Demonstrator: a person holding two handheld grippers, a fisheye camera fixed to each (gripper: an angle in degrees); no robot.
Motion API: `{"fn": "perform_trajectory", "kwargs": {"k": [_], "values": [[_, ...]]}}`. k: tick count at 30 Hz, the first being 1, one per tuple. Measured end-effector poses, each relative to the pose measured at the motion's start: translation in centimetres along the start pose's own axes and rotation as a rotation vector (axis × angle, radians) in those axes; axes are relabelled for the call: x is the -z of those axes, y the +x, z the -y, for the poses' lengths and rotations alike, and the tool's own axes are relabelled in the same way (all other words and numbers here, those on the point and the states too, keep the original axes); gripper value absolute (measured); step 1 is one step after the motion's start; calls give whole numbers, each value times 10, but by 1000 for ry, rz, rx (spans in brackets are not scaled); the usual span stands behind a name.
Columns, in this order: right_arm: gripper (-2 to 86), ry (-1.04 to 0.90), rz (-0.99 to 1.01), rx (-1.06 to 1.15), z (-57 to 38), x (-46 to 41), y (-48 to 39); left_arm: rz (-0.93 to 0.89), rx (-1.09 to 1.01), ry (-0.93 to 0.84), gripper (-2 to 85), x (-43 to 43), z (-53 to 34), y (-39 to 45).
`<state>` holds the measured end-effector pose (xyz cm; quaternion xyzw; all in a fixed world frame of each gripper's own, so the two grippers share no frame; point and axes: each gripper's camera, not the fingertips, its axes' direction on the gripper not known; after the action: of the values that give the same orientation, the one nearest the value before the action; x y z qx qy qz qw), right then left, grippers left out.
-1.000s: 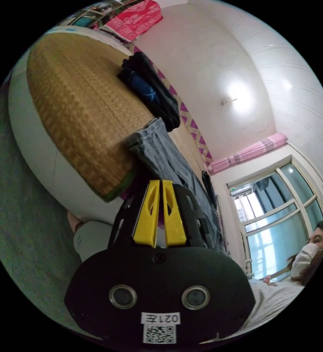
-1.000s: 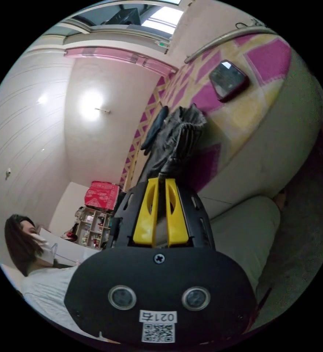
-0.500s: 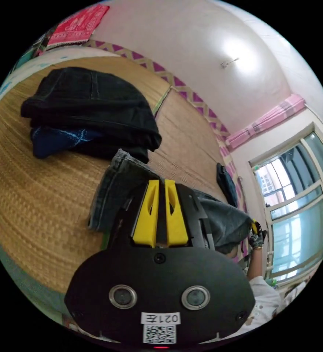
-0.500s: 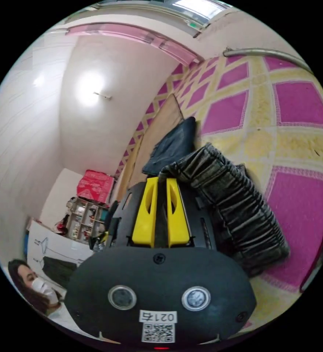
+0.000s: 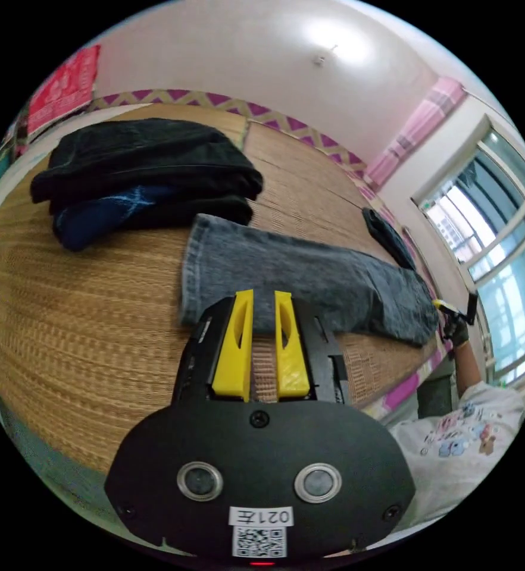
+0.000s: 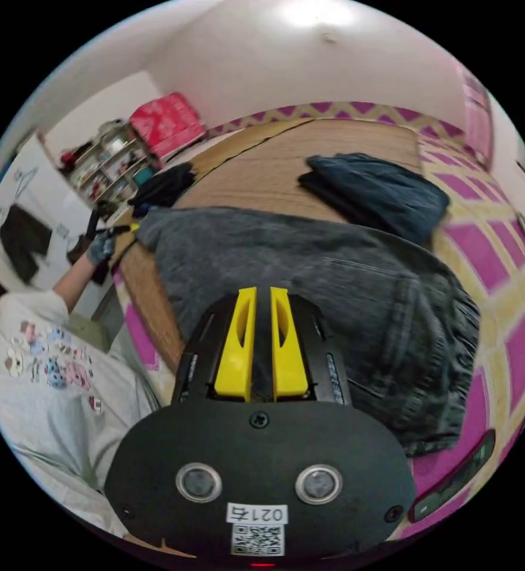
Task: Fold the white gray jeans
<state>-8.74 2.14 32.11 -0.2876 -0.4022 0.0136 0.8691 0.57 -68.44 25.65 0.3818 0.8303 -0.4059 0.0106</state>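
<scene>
Gray jeans (image 5: 310, 279) lie flat near the mat's (image 5: 78, 321) edge (left hand-held gripper (image 5: 263, 297) parted, right (image 6: 255, 294) unclear).

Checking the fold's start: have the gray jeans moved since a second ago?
Yes. The gray jeans hung off the straw mat's edge; now they lie spread flat across it.

Folded dark clothes on a woven mat

A stack of black and navy garments (image 5: 143, 172) lies on the straw mat (image 5: 66, 309); a folded navy piece (image 6: 375, 190) sits near the pink-and-yellow checked cover (image 6: 488, 250). A red cloth (image 6: 164, 122) tops cluttered shelves (image 6: 111, 166), and a window (image 5: 500, 238) is at one side.
</scene>
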Motion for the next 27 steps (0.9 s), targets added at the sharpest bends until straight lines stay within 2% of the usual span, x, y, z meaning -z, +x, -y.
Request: {"fn": "perform_trajectory", "kwargs": {"k": [3,5,7,10,14,16,19,22,27], "values": [[48,-68,32,168,-2,-47,-54,39,-163,-43,57,-35,0,27],[48,-191,-30,275,-12,-90,-80,125,-179,-119,39,-60,0,26],[43,-194,-93,317,-27,-104,-83,64,-144,-95,8,-64,-3,6],[26,-197,-26,254,-42,-100,-59,-13,-53,-114,-6,-69,-2,-14],[9,-199,-37,220,-61,-90,-44,42,-23,-63,-7,-63,-10,-19],[7,-169,-64,190,-72,-80,-40,3,89,118,-1,-32,-30,-37],[6,-80,-41,139,-93,-56,-36,26,299,249,52,-4,-58,-69],[5,-8,11,103,-111,-42,-32,-18,436,240,101,-7,-75,-99],[3,48,91,45,-132,-36,-23,-92,440,168,108,-46,-78,-118]]}}
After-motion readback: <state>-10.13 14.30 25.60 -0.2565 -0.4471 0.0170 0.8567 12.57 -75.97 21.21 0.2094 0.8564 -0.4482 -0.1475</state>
